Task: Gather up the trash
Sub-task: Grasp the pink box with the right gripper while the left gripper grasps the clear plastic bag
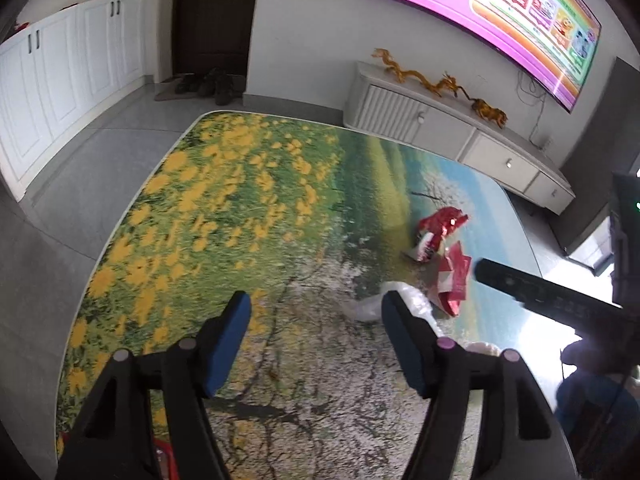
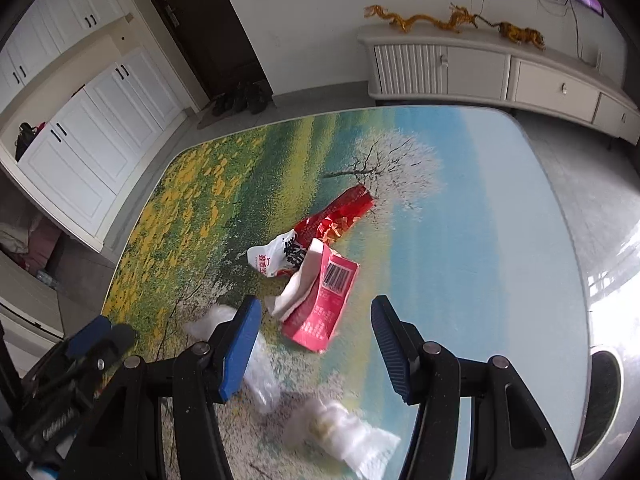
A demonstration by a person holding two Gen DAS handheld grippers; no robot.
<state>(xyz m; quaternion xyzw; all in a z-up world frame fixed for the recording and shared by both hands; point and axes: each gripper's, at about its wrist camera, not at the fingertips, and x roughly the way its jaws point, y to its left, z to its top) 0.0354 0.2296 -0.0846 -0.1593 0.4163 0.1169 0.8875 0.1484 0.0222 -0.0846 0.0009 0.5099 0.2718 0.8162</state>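
Note:
Trash lies on a table with a flower-landscape top point(image 2: 460, 208). A red and white snack bag point(image 2: 320, 228) lies beside a torn pink carton point(image 2: 324, 304). Clear plastic wrap point(image 2: 260, 368) and a crumpled white tissue point(image 2: 348, 436) lie nearer me. My right gripper point(image 2: 314, 344) is open and empty, just above the carton's near end. My left gripper point(image 1: 316, 340) is open and empty over the table point(image 1: 224, 208), left of the plastic wrap point(image 1: 400, 300), the carton point(image 1: 452, 276) and the snack bag point(image 1: 436, 228). The right gripper point(image 1: 540, 288) shows at the right there; the left gripper point(image 2: 80, 360) shows at lower left in the right wrist view.
A white TV cabinet point(image 2: 500, 72) with golden dragon figures point(image 2: 424, 20) stands beyond the table under a lit wall TV point(image 1: 500, 12). White cupboards point(image 2: 88, 148) line the left wall. Shoes point(image 2: 240, 98) sit by a dark door point(image 2: 208, 20). A round bin rim point(image 2: 604, 400) shows at lower right.

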